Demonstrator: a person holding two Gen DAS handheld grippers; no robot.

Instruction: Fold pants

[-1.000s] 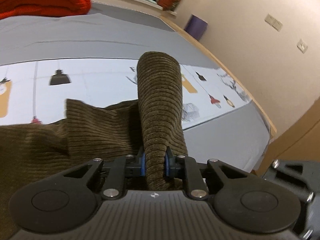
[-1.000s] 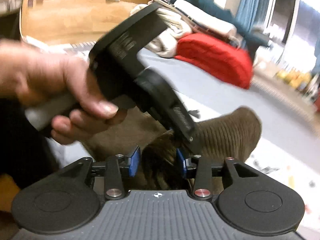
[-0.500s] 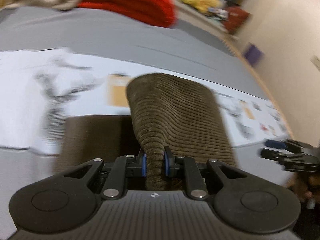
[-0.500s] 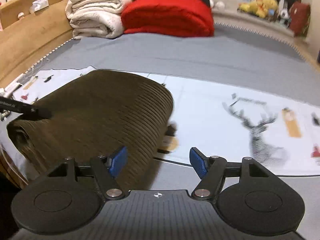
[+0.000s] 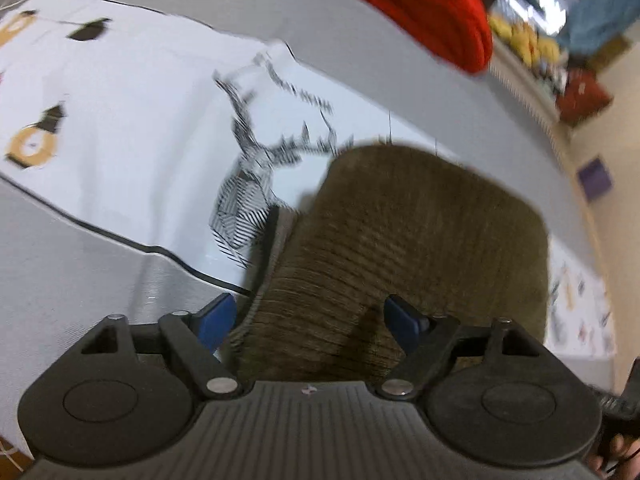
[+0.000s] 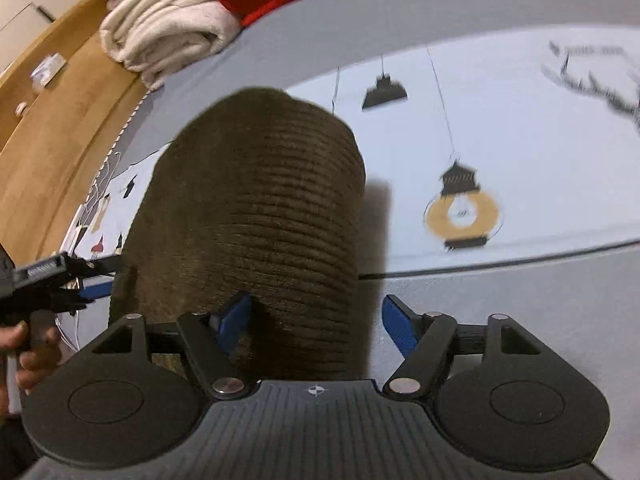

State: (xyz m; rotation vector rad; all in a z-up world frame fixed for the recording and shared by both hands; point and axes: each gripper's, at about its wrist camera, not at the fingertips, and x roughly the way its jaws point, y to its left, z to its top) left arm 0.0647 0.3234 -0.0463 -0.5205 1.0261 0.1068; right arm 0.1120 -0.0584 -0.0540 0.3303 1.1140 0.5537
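The brown corduroy pants (image 5: 416, 248) lie straight ahead of both my grippers, folded into a thick bundle on the printed white sheet (image 5: 132, 128), with the near edge of the bundle right under my fingertips. My left gripper (image 5: 308, 320) has its jaws opening wide; cloth sits between the blue pads (image 5: 404, 322) but neither pad presses on it, so I hold nothing there. My right gripper (image 6: 316, 320) is opening as well; its left pad rests against the bundle's edge and its right pad hangs over bare grey bedding (image 6: 520, 312), so it too has let go. The bundle's long axis seems to run away from me, with the corduroy ribs crossing it from side to side. In the right wrist view my left gripper shows at the bundle's left edge (image 6: 60, 276), so the two tools flank the near end, both about equally close. I judge the next move is either to draw back or to take the near edge for another fold. Nothing stands in the way: the red blanket (image 5: 420, 4) and cream blankets (image 6: 168, 28) sit well beyond, and the wooden bed frame (image 6: 60, 120) runs off to my left.
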